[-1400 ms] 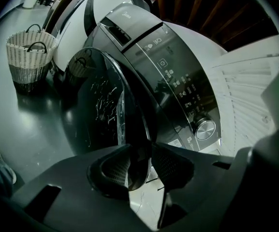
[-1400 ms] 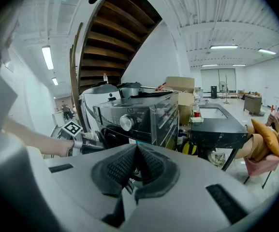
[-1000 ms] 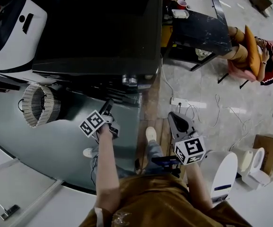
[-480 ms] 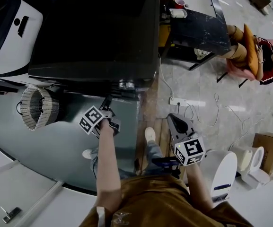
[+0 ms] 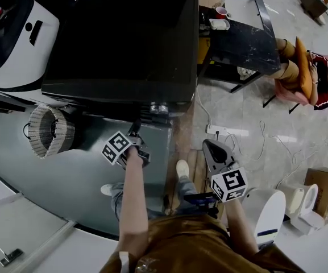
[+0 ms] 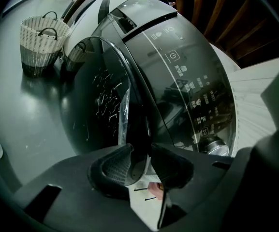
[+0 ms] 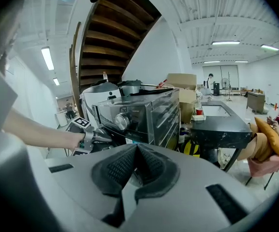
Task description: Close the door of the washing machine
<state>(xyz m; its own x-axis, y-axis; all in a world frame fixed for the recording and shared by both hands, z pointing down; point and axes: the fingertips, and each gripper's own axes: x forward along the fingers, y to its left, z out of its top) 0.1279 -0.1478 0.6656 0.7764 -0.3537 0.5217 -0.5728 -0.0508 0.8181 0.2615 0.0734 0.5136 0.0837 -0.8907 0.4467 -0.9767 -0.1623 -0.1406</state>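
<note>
Left gripper [image 6: 139,152] clamped the door [image 6: 96,105] by its edge, right gripper [image 7: 136,153] was closed on nothing; only the head view showed free floor [image 5: 300,135]

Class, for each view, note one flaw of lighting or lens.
Head view: dim, washing machine top nearly black. Left gripper view: fisheye bulges the door, whose glass mirrors the basket. Right gripper view: ceiling lights blow out, edges curve.

Open floor [image 6: 28,115] between door [image 6: 98,100] and wicker basket [image 6: 40,45].
</note>
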